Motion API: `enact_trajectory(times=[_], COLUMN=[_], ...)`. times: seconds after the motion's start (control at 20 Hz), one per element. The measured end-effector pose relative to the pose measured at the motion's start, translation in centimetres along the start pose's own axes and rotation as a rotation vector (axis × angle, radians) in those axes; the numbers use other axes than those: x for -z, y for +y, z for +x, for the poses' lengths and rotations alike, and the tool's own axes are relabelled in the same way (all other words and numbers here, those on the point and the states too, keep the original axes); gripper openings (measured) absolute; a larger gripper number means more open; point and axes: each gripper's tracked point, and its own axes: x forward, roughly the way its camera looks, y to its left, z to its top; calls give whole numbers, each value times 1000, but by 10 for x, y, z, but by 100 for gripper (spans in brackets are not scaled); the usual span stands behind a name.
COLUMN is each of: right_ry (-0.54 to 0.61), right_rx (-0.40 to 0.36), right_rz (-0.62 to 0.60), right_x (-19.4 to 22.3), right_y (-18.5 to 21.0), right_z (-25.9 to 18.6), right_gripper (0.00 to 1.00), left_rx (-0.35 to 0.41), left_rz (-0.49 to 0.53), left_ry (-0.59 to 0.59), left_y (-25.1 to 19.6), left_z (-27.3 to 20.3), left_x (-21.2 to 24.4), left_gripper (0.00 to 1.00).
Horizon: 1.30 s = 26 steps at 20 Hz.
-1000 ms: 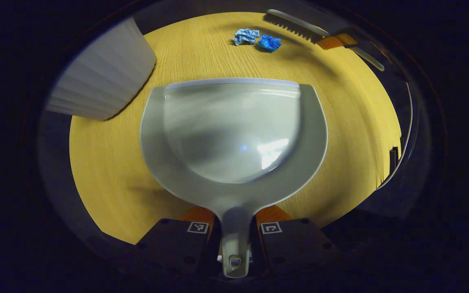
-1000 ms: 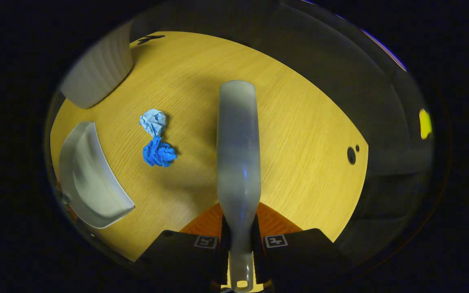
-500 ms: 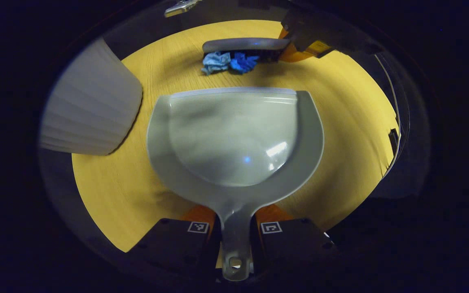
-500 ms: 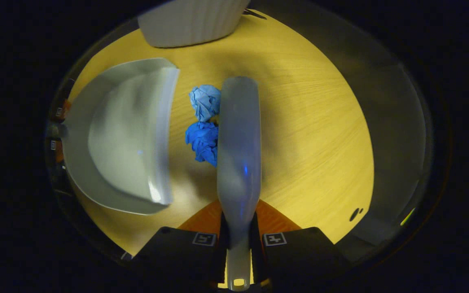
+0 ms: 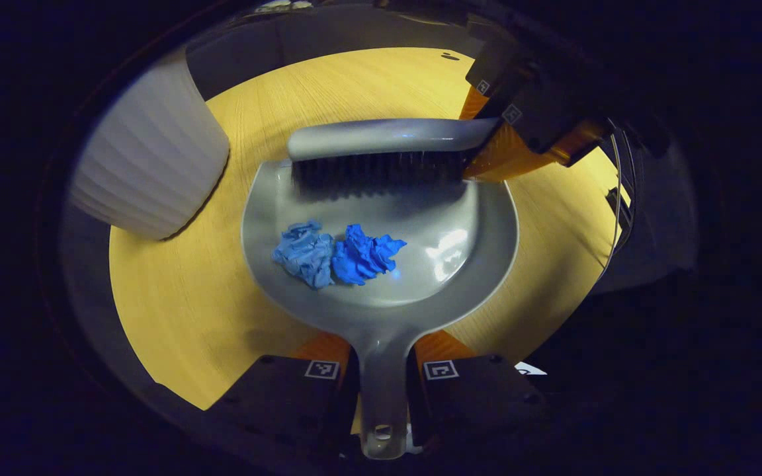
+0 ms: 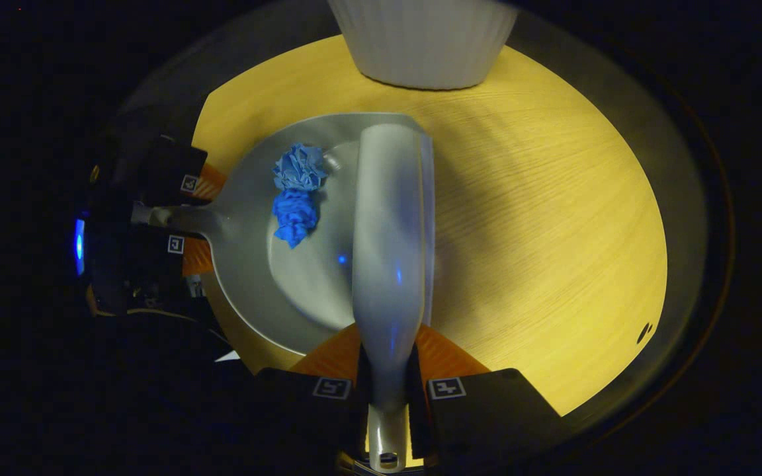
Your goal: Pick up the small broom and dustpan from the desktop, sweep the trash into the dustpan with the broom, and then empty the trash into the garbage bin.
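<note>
In dustpan (image 5: 381,264) bowl, mid-counter (image 5: 176,297): both blue wads (image 5: 338,254). Our left fingers (image 5: 381,370) pinch dustpan handle; right fingers (image 6: 391,390) pinch broom (image 6: 391,231), lying across lip. Bin (image 5: 149,172) just beyond-left; we judge left hand nearer.

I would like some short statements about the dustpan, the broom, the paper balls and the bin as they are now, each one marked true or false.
1. Both paper balls lie inside the dustpan. True.
2. The broom lies flat on the table, away from the dustpan. False: the right gripper holds it, bristles at the dustpan's front edge.
3. The left gripper is shut on the dustpan's handle. True.
4. The white bin lies tipped on its side. False: it stands upright beside the dustpan.
5. The paper balls touch each other. True.
</note>
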Motion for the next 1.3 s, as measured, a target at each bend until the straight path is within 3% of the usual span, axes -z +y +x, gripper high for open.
enact_trajectory(times=[0.25,0.4,0.6,0.7,0.9,1.15,1.3], right_ry=[-115,-179,-293,-316,-356,-396,-403], right_rx=[40,11,-26,-24,-42,-38,-72], right_rz=[232,430,643,678,700,684,686], right_x=[34,75,119,139,170,157,158], right_y=[-58,-69,-92,-99,-86,-85,-87], right_z=[-32,-33,5,32,32,26,28], right_gripper=[28,28,28,28,28,28,28], left_rx=[71,25,-25,-50,-135,-177,-335], left_rz=[-141,-188,-275,-267,-248,-372,-329], left_ry=[-42,-115,-239,-282,-317,-353,-263], left_y=[-4,-9,-14,-9,4,30,73], left_z=[-4,-8,-25,-42,-51,-70,-63], left_x=[-8,-8,-23,-35,-47,-76,-94], left_gripper=[30,30,27,29,29,29,27])
